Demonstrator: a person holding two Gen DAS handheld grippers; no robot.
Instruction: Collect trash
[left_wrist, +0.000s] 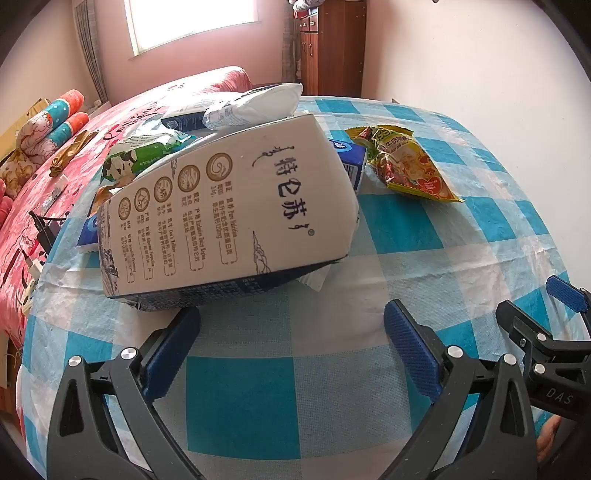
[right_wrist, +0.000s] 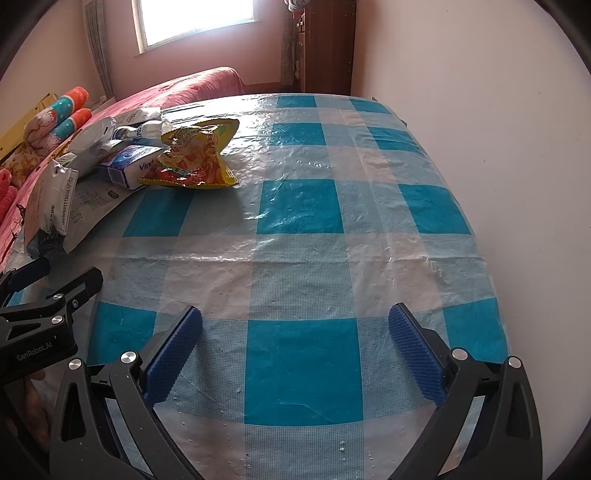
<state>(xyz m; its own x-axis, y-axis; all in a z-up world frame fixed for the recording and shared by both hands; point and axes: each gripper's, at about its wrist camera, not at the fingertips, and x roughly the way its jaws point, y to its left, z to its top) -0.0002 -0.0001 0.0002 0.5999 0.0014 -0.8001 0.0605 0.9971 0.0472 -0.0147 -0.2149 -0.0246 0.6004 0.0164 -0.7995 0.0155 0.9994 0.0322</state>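
Note:
A big white milk carton box (left_wrist: 229, 214) lies tilted on the checked table, just beyond my left gripper (left_wrist: 293, 312), which is open with only cloth between its fingers. White crumpled wrappers (left_wrist: 255, 103) and a green wrapper (left_wrist: 144, 155) rest at the box's top edge. A blue tissue box (left_wrist: 352, 162) and a yellow snack bag (left_wrist: 406, 166) lie to its right. In the right wrist view the snack bag (right_wrist: 195, 155) and tissue box (right_wrist: 129, 166) sit far left of my right gripper (right_wrist: 295, 312), which is open over bare cloth. The carton (right_wrist: 48, 206) shows at the left edge.
The table wears a blue-and-white checked plastic cloth (right_wrist: 303, 258) and stands against a white wall (right_wrist: 498, 129) on the right. A bed with a pink cover (left_wrist: 29, 206) and rolled quilts runs along the left. A wooden cabinet (left_wrist: 332, 44) stands at the back.

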